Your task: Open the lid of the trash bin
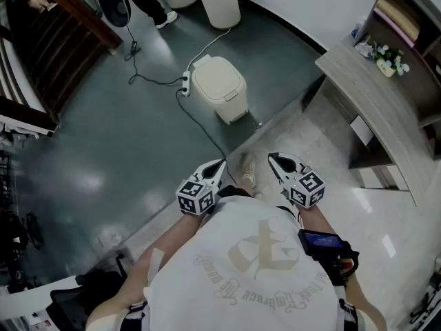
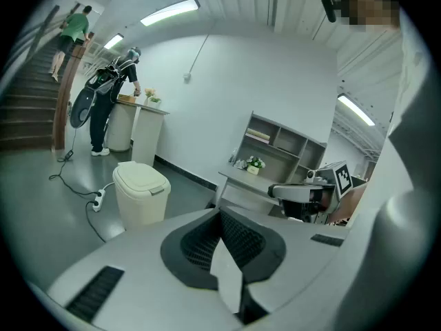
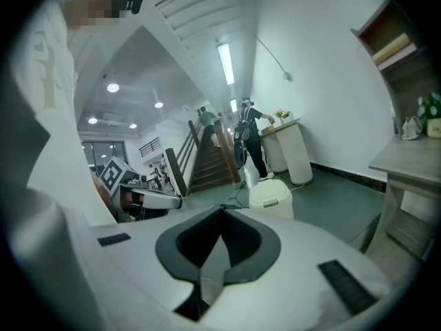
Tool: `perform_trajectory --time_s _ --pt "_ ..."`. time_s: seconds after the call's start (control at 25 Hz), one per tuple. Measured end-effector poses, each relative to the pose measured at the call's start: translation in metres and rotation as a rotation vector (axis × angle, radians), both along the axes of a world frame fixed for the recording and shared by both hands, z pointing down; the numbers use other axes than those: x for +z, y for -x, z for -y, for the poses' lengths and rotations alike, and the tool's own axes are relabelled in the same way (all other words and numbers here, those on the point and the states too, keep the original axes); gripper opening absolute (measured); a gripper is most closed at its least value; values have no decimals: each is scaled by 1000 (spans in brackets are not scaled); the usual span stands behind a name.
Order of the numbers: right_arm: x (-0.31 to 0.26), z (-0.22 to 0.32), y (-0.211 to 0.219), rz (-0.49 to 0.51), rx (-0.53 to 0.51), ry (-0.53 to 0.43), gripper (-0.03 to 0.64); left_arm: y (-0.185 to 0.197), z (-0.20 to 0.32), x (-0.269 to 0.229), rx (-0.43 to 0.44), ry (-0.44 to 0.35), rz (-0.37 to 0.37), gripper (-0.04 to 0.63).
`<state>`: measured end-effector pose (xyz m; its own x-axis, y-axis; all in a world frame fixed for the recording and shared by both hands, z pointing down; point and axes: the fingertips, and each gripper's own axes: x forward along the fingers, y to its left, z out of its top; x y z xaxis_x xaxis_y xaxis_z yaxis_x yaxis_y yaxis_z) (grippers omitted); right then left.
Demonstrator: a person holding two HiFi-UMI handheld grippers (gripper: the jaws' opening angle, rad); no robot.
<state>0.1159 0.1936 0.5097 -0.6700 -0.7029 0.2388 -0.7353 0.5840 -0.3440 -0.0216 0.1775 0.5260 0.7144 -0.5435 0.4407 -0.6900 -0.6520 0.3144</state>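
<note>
A cream trash bin (image 1: 219,87) stands on the dark floor ahead of me with its lid down. It also shows at the left of the left gripper view as the bin (image 2: 141,192), and small in the middle of the right gripper view as the bin (image 3: 271,197). My left gripper (image 1: 220,165) and right gripper (image 1: 273,158) are held close to my chest, well short of the bin and touching nothing. In the left gripper view the left gripper (image 2: 222,216) is shut and empty. The right gripper (image 3: 222,212) is likewise shut and empty.
A power strip (image 1: 185,83) with a cable lies left of the bin. A wooden desk with shelves (image 1: 372,109) stands right, a staircase (image 1: 62,40) left, a white column (image 1: 217,2) behind the bin. A person (image 2: 107,109) stands far back. My shoe (image 1: 248,171) is between the grippers.
</note>
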Motion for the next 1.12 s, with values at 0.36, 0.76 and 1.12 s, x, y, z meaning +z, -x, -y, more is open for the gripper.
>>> perform_trajectory --time_s 0.36,0.76,1.12 --pt "-3 -30 -1 -4 23 6 5 -3 -25 -5 28 -4 7 14" --pt "5 -43 -5 24 74 27 5 5 -40 9 20 16 14 14" --pt "7 -44 10 41 49 37 5 17 -44 7 -5 9 15 14"
